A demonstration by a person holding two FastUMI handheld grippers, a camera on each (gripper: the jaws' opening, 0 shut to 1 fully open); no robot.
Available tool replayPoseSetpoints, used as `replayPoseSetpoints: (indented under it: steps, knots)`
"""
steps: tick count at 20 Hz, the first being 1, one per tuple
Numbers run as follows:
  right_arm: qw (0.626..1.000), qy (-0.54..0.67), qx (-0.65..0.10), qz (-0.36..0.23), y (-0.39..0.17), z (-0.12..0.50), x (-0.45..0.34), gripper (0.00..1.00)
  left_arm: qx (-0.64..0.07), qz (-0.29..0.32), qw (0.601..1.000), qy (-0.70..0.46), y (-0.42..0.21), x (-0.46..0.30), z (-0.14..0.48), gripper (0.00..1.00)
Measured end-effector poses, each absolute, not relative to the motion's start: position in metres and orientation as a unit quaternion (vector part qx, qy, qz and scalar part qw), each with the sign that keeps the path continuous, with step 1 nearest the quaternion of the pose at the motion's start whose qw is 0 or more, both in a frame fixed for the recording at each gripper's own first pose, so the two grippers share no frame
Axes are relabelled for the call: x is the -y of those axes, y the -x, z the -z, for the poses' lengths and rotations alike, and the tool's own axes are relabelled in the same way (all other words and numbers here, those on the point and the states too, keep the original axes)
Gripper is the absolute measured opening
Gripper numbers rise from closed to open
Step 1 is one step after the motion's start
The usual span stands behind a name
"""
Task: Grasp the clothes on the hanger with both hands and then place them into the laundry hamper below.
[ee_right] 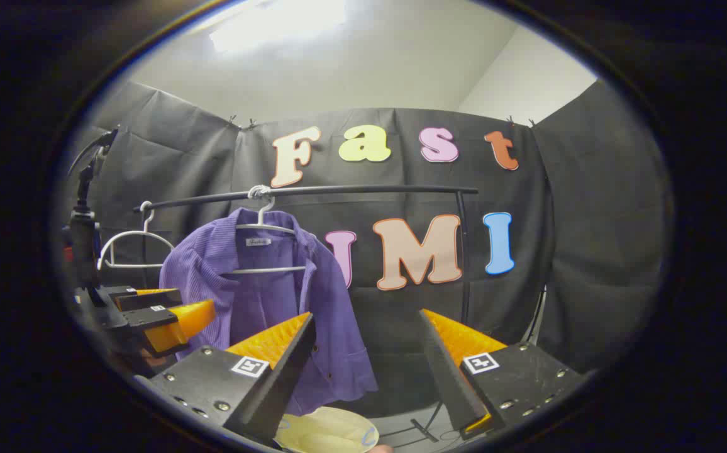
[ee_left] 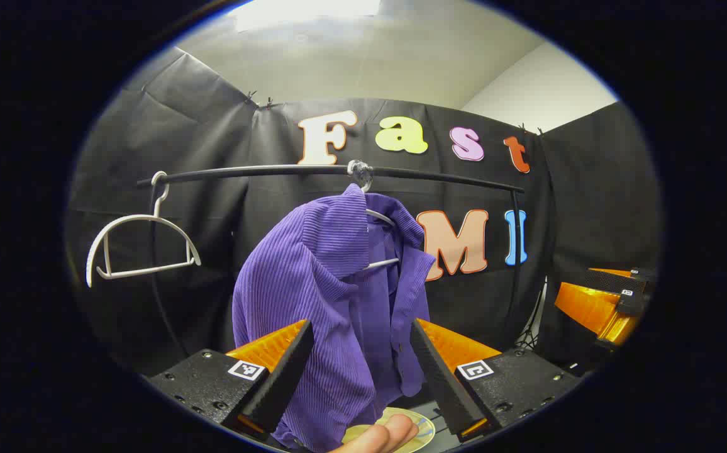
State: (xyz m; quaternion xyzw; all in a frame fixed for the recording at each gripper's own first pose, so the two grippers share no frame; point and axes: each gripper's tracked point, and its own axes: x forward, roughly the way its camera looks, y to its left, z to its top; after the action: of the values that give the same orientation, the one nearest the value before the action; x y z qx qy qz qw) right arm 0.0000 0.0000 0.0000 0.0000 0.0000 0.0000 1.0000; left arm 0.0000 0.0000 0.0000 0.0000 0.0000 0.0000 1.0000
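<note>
So the purple shirt (ee_left: 332, 296) is on its hanger on the black rail (ee_left: 263, 172), right of an empty white hanger (ee_left: 140, 242). Left gripper (ee_left: 360, 352) fingers spread wide around the shirt's lower part, not pinching. Right gripper (ee_right: 366, 352) fingers wide too, holding nothing, right of the shirt.

Bright ceiling glare overhead, sharp focus, heavy fisheye bending at edges.

Purple ribbed shirt (ee_right: 263, 296) draped open on white hanger (ee_right: 266, 242)

left hand-held gripper (ee_left: 360, 352) jaws spread wide, right hand-held gripper (ee_right: 366, 352) likewise, apparently level
</note>
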Motion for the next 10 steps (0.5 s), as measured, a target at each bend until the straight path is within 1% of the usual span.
replayPoseSetpoints:
  steps: [1,2,3,4,7,10]
  knots:
    - [1.0,-0.002,0.001,-0.003,0.0,0.001,-0.002,0.94,0.003,-0.005,1.0,0.001,0.002,0.001,-0.002,0.92]
    - [1.0,-0.005,0.001,-0.005,0.0,0.002,-0.003,0.96,0.007,-0.01,1.0,0.0,0.004,0.001,-0.006,0.92]
    - [1.0,-0.007,0.001,-0.009,-0.001,0.003,-0.005,0.94,0.01,-0.013,1.0,-0.003,0.006,0.002,-0.008,0.92]
    - [1.0,-0.006,-0.001,-0.012,-0.001,0.004,-0.006,0.96,0.011,-0.014,1.0,-0.003,0.007,0.005,-0.008,0.92]
    - [1.0,0.012,-0.003,-0.011,0.001,0.012,-0.003,0.96,0.029,-0.043,0.999,-0.012,0.015,-0.006,-0.014,0.94]
    - [1.0,-0.001,-0.004,-0.023,0.005,0.011,-0.005,0.97,0.026,-0.038,0.999,-0.014,0.02,0.001,-0.016,0.94]
